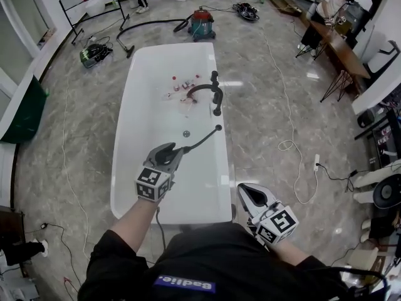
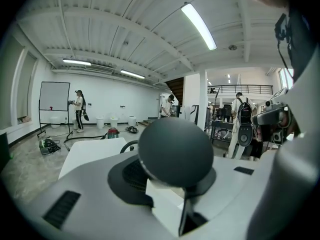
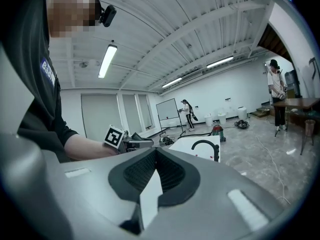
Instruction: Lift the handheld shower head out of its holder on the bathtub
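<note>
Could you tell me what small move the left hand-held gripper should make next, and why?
Probably raise the left hand-held gripper a little more and draw it back from the faucet fixture. It is shut on the shower head, whose far end looks free of the fixture but lies close to it above the bathtub, so a little more clearance seems wise.

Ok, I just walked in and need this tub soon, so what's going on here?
A person stands at the near end of a white bathtub with a hand-held gripper in each hand. The left hand-held gripper is clamped on the dark shower head, holding it over the tub, apart from the black faucet. The right hand-held gripper holds nothing.
</note>
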Motion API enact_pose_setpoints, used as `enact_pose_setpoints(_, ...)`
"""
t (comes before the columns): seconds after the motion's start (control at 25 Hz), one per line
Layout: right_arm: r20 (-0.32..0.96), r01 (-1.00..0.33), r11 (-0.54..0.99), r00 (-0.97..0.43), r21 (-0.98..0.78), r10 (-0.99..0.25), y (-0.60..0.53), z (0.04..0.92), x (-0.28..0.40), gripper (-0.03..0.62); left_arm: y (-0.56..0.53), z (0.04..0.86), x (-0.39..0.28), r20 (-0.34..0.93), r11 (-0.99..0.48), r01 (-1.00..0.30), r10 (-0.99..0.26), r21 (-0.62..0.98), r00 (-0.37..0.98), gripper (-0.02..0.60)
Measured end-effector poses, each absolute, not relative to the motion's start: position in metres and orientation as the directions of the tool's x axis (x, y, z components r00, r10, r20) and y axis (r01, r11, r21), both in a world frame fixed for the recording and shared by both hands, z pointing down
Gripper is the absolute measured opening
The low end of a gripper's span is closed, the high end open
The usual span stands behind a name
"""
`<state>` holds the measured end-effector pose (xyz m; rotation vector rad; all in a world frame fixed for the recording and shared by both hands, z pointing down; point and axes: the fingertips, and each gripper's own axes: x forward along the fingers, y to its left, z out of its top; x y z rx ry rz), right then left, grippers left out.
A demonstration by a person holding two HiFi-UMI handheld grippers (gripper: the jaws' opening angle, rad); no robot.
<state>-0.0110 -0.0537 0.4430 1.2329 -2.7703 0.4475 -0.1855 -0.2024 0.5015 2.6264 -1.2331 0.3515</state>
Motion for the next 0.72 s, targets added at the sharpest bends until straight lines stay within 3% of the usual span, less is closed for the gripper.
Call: enact_pose_setpoints(0.72, 0.179, -0.696, 0.681, -0.717, -0.226, -0.674, -0.041, 0.426, -0.065, 0.002, -0.115, 0.473, -0.231, 0.272, -0.627, -0.769, -0.724, 0.125, 0.634, 0.117)
